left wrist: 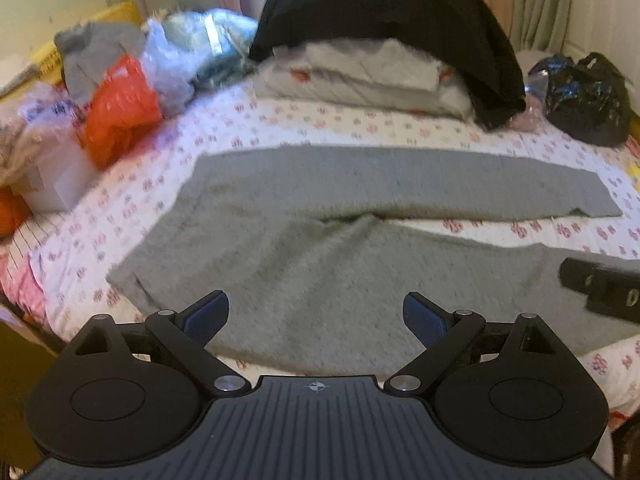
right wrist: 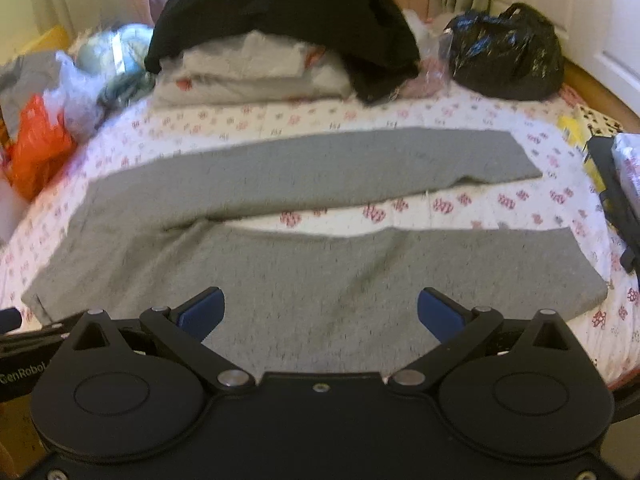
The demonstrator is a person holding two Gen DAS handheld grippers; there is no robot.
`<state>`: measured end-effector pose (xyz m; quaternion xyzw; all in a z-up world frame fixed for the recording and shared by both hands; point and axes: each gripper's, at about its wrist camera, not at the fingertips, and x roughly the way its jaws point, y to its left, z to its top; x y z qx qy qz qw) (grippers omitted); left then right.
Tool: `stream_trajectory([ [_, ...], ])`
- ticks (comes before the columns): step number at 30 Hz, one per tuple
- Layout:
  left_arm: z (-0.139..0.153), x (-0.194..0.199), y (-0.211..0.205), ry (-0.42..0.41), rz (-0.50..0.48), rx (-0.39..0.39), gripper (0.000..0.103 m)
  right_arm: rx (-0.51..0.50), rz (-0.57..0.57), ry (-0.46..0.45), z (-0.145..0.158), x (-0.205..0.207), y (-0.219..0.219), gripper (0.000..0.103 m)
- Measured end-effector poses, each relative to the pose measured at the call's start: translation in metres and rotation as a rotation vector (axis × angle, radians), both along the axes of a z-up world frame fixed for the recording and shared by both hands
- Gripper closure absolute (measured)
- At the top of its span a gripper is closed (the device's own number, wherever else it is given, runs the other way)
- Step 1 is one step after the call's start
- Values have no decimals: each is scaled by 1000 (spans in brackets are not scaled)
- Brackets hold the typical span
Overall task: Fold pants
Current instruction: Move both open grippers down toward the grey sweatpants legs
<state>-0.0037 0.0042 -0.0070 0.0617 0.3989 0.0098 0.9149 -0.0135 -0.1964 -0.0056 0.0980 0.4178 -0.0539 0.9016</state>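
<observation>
Grey pants (left wrist: 304, 240) lie flat and spread on the flowered bed sheet, waist to the left, both legs running right with a gap between them; they also show in the right wrist view (right wrist: 280, 264). My left gripper (left wrist: 316, 316) is open and empty, above the near leg close to the waist. My right gripper (right wrist: 320, 312) is open and empty, above the near leg further right. The right gripper also shows at the right edge of the left wrist view (left wrist: 600, 284).
Folded white bedding (left wrist: 360, 76) under a black garment (left wrist: 384, 12) lies at the back. Plastic bags, one orange (left wrist: 120, 108), crowd the left. A black bag (right wrist: 504, 52) sits back right. A dark bag (right wrist: 616, 192) is at the right edge.
</observation>
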Motion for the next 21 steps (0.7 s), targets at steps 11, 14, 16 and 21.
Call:
stream_trajectory([
  [11, 4, -17, 2, -182, -16, -14, 8, -94, 8, -150, 10, -15, 5, 0],
  [14, 1, -14, -2, -183, -17, 7, 8, -130, 23, -171, 8, -16, 10, 0],
  [16, -3, -13, -2, -188, -15, 14, 8, -155, 21, -174, 5, -13, 13, 0],
  [21, -10, -8, 0, -183, -10, -1, 8, -182, 32, -206, -2, -9, 16, 0],
])
